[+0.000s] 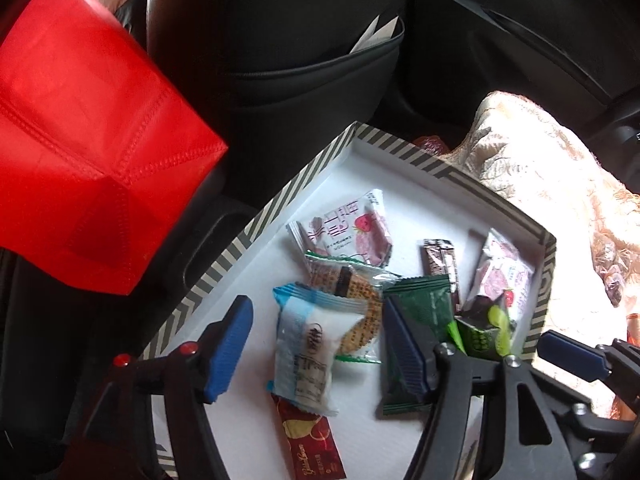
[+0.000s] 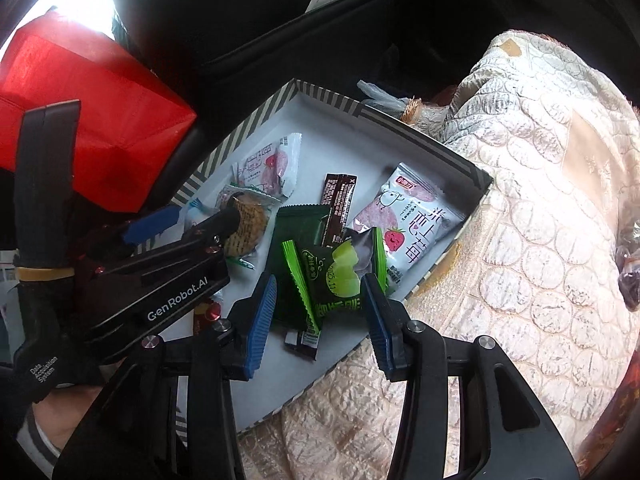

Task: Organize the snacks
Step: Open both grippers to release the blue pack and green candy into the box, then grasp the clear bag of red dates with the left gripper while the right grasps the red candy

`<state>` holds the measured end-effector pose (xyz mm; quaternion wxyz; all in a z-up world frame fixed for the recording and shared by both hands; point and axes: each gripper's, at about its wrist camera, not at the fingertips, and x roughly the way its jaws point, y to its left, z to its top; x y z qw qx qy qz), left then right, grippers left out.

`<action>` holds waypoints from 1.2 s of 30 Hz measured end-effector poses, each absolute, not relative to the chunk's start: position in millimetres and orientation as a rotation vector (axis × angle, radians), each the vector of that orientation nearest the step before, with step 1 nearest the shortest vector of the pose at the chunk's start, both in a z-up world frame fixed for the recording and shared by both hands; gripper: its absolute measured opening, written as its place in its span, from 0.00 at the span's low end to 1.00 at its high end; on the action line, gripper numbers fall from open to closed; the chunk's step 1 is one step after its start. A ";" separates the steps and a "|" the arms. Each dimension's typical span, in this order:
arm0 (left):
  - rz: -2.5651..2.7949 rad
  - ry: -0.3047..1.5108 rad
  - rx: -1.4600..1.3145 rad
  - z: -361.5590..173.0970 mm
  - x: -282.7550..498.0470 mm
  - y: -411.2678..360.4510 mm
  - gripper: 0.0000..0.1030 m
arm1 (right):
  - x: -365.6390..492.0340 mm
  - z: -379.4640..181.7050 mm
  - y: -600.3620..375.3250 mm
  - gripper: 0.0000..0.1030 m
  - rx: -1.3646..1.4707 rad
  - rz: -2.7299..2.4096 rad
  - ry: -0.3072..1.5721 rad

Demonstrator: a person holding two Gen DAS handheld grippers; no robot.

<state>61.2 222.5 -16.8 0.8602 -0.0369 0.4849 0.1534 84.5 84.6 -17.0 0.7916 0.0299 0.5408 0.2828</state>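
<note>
Both claws apart over the striped tray [image 1: 256, 220]: left gripper [image 1: 316, 344] straddles the blue-white packet [image 1: 304, 344], right gripper [image 2: 320, 312] the green packet [image 2: 332, 280]; next we close.

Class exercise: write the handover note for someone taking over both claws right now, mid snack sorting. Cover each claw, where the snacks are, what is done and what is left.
Left claw: open, around the blue-and-white packet, pads not pressing.
Right claw: open, astride the lime-green packet, not gripping.
Snacks: all visible ones lie loose in the striped box, including two strawberry packets, a dark green packet and a brown stick.
Done: snacks gathered in the box.
Left: cannot tell; possibly tidying. Red bag beside the box.
</note>
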 end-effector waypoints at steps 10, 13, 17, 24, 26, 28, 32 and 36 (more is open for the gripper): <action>0.202 0.998 -0.035 -0.6 53.2 169.8 0.76 | 59.0 1.0 22.2 0.42 0.147 0.527 1.129; 0.156 1.004 -0.020 0.4 53.1 148.0 0.77 | 52.2 1.3 1.2 0.42 0.166 0.490 1.123; 0.096 1.011 0.013 0.5 53.5 114.8 0.77 | 46.8 -0.1 -29.9 0.42 0.208 0.443 1.126; 0.007 1.021 0.067 -1.1 55.0 65.6 0.77 | 36.8 2.3 -90.6 0.42 0.267 0.348 1.106; -0.018 1.024 0.079 -2.4 56.3 52.0 0.77 | 32.8 3.6 -110.0 0.42 0.278 0.316 1.099; -0.038 1.030 0.094 -3.6 57.5 39.0 0.77 | 28.4 4.7 -128.6 0.42 0.283 0.282 1.091; -0.089 1.044 0.111 -6.1 61.2 14.7 0.77 | 21.2 7.2 -169.0 0.42 0.329 0.210 1.073; -0.148 1.066 0.114 -8.8 65.5 -11.0 0.77 | 14.6 6.3 -204.1 0.42 0.381 0.143 1.067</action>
